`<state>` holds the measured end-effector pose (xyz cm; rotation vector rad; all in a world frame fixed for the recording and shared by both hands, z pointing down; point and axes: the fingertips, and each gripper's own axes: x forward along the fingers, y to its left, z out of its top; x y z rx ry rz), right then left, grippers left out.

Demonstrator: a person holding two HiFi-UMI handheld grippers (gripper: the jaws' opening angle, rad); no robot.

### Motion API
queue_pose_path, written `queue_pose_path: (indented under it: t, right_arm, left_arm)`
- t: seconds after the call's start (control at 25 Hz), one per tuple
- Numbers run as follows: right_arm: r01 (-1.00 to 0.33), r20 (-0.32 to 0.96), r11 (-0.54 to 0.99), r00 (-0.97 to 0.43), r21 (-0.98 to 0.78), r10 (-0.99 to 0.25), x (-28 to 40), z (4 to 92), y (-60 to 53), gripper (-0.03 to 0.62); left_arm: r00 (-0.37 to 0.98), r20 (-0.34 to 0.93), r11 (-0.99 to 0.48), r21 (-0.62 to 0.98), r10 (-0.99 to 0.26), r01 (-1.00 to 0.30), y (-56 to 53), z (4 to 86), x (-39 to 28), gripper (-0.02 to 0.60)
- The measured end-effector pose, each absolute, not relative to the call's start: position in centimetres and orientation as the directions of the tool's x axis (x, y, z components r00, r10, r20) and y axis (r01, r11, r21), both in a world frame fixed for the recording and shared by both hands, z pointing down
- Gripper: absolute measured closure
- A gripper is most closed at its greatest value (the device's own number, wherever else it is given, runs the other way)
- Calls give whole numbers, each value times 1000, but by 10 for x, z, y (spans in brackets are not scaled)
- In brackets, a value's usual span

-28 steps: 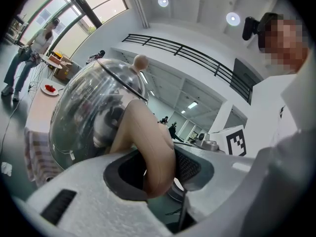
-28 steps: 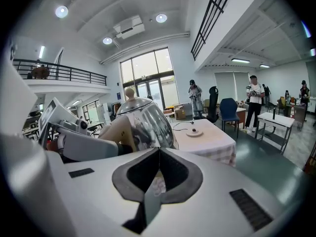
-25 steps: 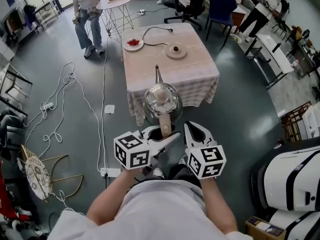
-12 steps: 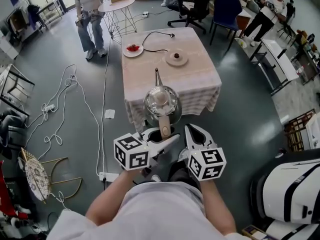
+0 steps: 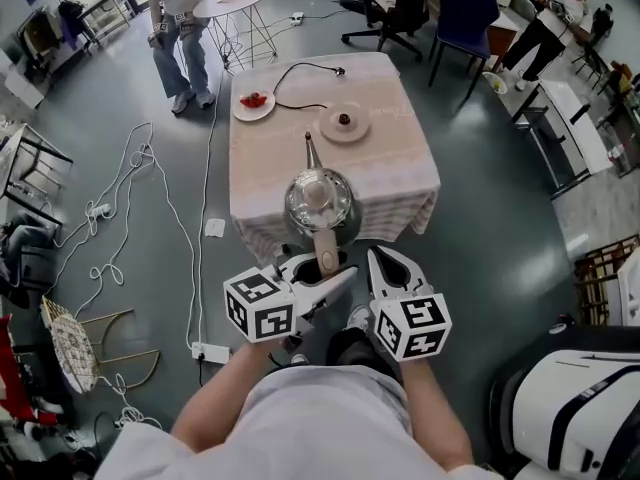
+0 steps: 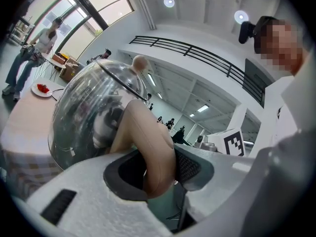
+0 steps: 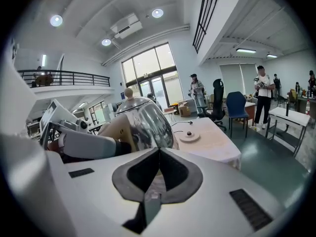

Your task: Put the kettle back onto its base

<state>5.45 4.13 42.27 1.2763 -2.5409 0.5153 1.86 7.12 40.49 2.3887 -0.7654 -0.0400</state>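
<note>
Kettle look: the kettle [image 5: 320, 200] has a rounded, mirror-bright steel body, a thin straight spout pointing away from the person, a knobbed lid and a smooth beige handle [image 6: 148, 147].
Kettle place: held in the air over the near edge of the surface [image 5: 400, 168], well apart from the round base [image 5: 344, 124], which lies farther back on it with a black cord.
Left gripper [image 5: 322, 268]: reaches forward nearly level, its fingers clamped on the handle, a dark pad on each side.
Right gripper [image 5: 378, 260]: just right of the handle, tilted slightly down, its fingers pressed together on nothing.
Materials: pale pink cloth with a checked hem over the surface; white gripper shells with dark ribbed pads; a white plate [image 5: 253, 102] of red bits at the far left.
</note>
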Motion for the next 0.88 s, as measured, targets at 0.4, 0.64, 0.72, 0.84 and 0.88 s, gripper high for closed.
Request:
queue_pose_path:
  t: [0.4,0.64,0.72,0.84,0.88]
  right_arm:
    - [-766,356,602,-640,-226,-681,90,419,-17,589]
    - [-754,346,614,-655,-235,-672,102,419,-37,589]
    - [-749,345,620,-660,-234,-667,102,419,-41,589]
    - [-745,345,626,-664,-230,-664,102,419,-50,589]
    - [-745,346,626,-664,-230,-663,103,419,-53,589]
  left_arm:
    - [790,162,-595,574,-591,-563,15,401,57,433]
    - [775,179,-579,569,-606,-585,-3,404,68,433]
    - [771,182,-576,566,-611,-590,-9,405,68,433]
    - [766,180,-574,564,-617,-594,-20,404,69,433]
    - [765,179,-572,565,-618,-595,-24,404,70,433]
